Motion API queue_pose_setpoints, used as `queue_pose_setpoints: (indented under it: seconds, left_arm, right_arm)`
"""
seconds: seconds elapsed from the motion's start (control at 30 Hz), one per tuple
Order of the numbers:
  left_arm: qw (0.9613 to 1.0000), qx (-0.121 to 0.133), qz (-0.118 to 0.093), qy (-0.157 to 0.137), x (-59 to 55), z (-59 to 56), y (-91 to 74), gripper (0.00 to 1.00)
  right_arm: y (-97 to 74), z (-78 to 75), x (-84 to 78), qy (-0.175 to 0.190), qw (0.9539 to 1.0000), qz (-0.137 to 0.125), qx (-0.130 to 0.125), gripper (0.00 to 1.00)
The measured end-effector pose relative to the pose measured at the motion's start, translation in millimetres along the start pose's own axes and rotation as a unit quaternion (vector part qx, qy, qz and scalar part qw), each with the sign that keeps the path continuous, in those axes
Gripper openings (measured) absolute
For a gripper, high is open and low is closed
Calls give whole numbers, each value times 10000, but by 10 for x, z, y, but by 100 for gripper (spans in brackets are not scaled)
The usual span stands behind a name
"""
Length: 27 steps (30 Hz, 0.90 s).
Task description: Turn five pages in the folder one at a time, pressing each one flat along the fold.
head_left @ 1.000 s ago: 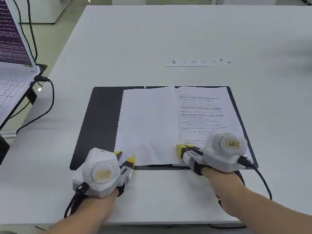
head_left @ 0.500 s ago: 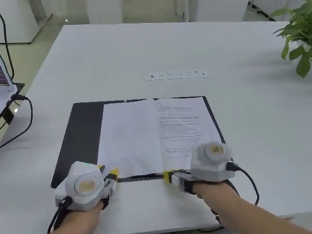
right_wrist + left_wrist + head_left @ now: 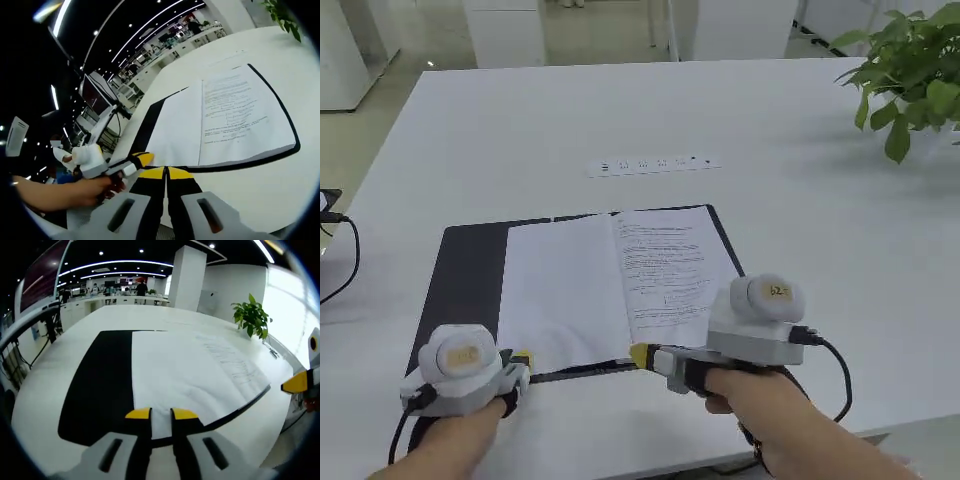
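A power strip (image 3: 655, 164) is lying mid-surface (image 3: 820, 230), a plant (image 3: 905, 75) is leaning in far right, a cable (image 3: 356, 262) is looping at the left.

In the head view the folder (image 3: 470, 270) lies open on the table (image 3: 800, 200), in the lower middle of the frame. Its left page (image 3: 560, 290) lies beside the right page (image 3: 670, 265), and they meet at the fold. Left of the left page is a strip of bare cover. Above the folder, well apart from it, a power strip (image 3: 655, 164) lies across the table. A plant (image 3: 905, 85) stands in the upper right corner. A cable (image 3: 345, 260) runs along the left edge. The left gripper (image 3: 520, 362) sits at lower left, at the folder's bottom edge under the left page. The right gripper (image 3: 640, 354) sits at lower centre, just below the fold.
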<state>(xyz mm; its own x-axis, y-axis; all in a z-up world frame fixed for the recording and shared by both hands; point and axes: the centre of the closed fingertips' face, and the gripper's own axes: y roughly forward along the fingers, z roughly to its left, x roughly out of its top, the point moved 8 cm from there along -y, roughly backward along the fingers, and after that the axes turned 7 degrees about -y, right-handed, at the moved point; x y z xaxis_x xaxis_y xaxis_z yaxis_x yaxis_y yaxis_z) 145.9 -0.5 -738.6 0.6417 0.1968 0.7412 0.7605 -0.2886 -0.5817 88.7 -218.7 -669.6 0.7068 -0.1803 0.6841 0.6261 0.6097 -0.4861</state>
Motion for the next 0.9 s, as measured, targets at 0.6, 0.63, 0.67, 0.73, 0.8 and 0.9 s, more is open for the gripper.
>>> queue_pose_setpoints:
  seconds: [0.6,0.63,0.67,0.73,0.8,0.9]
  left_arm:
    - [9945,-777,-34,-697,342,-500,-939,33]
    - [9948,-764,-84,-668,379,-522,-1019,39]
    - [9956,-692,-111,-619,411,-533,-1089,44]
    - [9964,-610,-124,-574,449,-536,-1162,52]
    - [9972,-496,-253,-490,503,-538,-1239,59]
    - [9982,-306,-404,-315,569,-523,-1297,75]
  right_arm:
    - [-828,-339,500,-20,9883,-916,-1217,0]
    - [-866,-358,508,-30,9872,-912,-1308,0]
    - [-889,-370,516,-51,9866,-924,-1343,0]
    - [-926,-391,525,-98,9857,-922,-1407,0]
    - [-961,-413,522,-347,9838,-811,-1561,0]
    - [-985,-416,524,-441,9824,-791,-1636,0]
